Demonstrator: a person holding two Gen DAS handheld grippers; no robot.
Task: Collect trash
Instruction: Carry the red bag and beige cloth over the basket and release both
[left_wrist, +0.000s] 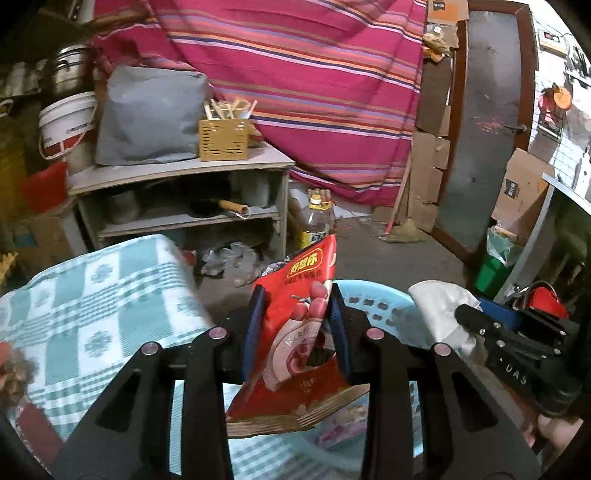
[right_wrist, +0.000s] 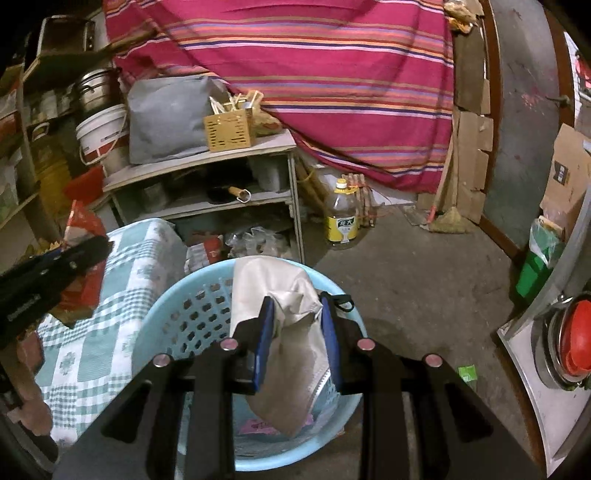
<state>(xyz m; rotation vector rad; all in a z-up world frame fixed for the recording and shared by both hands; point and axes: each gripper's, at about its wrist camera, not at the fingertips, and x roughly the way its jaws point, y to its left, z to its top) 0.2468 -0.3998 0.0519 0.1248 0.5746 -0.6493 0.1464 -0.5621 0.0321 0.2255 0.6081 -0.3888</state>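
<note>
The left gripper (left_wrist: 297, 317) pinches a glossy, crinkled red snack bag (left_wrist: 295, 332); the right gripper (right_wrist: 299, 332) clamps a limp, pale wrapper (right_wrist: 284, 325). Both hang above a round, perforated blue plastic basket (right_wrist: 177, 314) beside a checked cloth (right_wrist: 107, 325).

Dim room: striped magenta cloth (right_wrist: 295, 74) draped behind grey shelf unit (right_wrist: 207, 177), bare concrete floor (right_wrist: 406, 277), dark door (left_wrist: 480, 129).

Concrete floor (right_wrist: 413, 280) carries a blue basket (right_wrist: 173, 295), w/ a checked-cloth surface (right_wrist: 110, 317) touching its left side. Behind the basket: grey shelf unit (right_wrist: 207, 162) w/ a yellow slotted box (right_wrist: 229, 130) and grey bag (right_wrist: 166, 114) on top. Oil bottle (right_wrist: 342, 216) stands on the floor right of the shelf unit.
</note>
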